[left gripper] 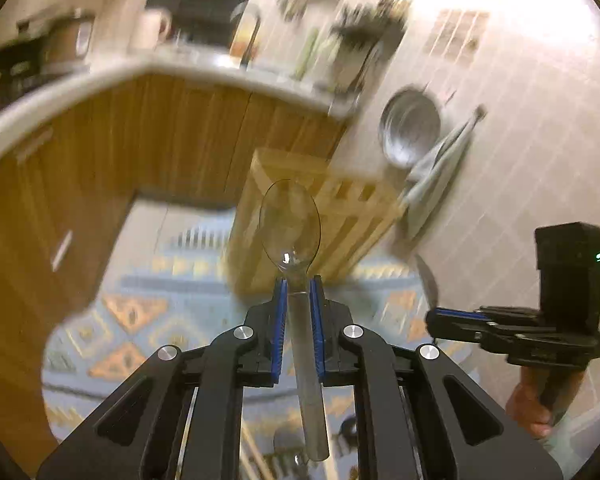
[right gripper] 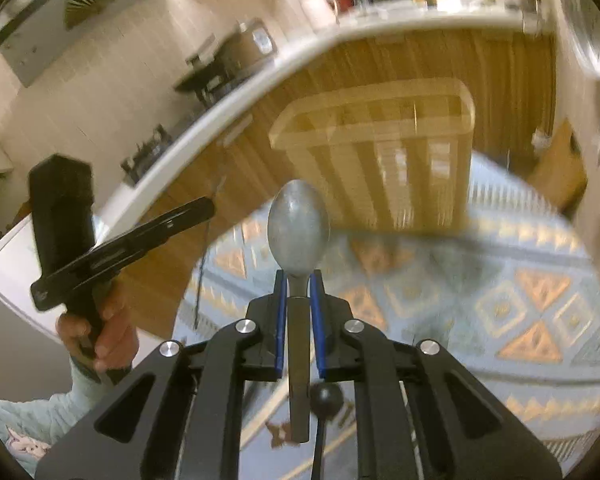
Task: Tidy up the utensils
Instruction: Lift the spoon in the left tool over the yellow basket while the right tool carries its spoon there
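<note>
Spoons fill both hand-held grippers. The left hand-held gripper [left gripper: 299, 280] is clenched on the neck of a clear plastic spoon [left gripper: 290, 226], its bowl pointing forward past the blue pads [left gripper: 281, 304] and its handle running back between the linkage arms toward the camera. The right hand-held gripper [right gripper: 299, 276] is clenched the same way on a grey metal spoon [right gripper: 298, 230], bowl forward, handle trailing back under the camera. Each spoon's long axis lies in line with its gripper's fingers.

Both views are smeared by motion, so finer detail is hard to read. Ahead of both spoons stands a tall slatted wooden bin [right gripper: 380, 148] on a patterned rug [right gripper: 520, 300], in front of wood-fronted kitchen cabinets [left gripper: 120, 140]. In the right wrist view the bin's open top is visible and sits directly beyond the metal spoon's bowl; in the left wrist view the bin lies just behind the clear spoon's bowl and slightly to the right. Whether this bin is where the utensils belong cannot be told.

Each gripper appears in the other's view, well apart from it, so the two spoons are not touching. The right hand-held gripper seems better lined up with the bin's mouth, should that be the goal; a spoon would likely need tipping bowl-down or handle-down to drop in.
</note>
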Action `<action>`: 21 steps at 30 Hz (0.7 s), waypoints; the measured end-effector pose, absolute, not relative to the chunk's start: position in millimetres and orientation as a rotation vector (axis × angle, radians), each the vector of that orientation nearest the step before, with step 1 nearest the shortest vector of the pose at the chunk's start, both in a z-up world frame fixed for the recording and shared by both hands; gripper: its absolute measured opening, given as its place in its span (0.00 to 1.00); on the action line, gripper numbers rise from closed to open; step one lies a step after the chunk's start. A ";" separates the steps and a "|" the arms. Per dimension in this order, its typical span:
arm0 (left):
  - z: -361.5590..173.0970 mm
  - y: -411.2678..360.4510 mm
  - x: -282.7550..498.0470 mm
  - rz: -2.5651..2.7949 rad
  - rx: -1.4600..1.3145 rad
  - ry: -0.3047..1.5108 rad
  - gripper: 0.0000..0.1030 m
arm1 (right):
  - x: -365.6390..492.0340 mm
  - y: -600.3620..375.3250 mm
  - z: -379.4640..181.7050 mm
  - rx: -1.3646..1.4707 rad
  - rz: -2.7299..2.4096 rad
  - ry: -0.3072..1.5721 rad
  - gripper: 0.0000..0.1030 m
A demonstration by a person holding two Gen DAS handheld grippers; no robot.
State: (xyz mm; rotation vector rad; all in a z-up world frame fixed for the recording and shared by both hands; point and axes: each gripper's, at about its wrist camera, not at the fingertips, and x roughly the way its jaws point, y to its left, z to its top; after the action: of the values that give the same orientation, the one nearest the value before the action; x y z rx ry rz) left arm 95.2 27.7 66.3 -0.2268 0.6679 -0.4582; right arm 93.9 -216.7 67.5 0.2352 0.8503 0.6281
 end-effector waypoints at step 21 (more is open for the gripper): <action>107.8 -10.4 194.3 -0.334 -0.221 0.135 0.09 | 210.6 -250.6 125.2 0.247 0.227 0.311 0.09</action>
State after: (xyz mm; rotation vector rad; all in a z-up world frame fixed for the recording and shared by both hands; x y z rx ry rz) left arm 194.3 -10.4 107.8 -0.2212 0.1349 -0.3338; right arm 210.6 -250.6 125.2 0.2471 0.3108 0.2268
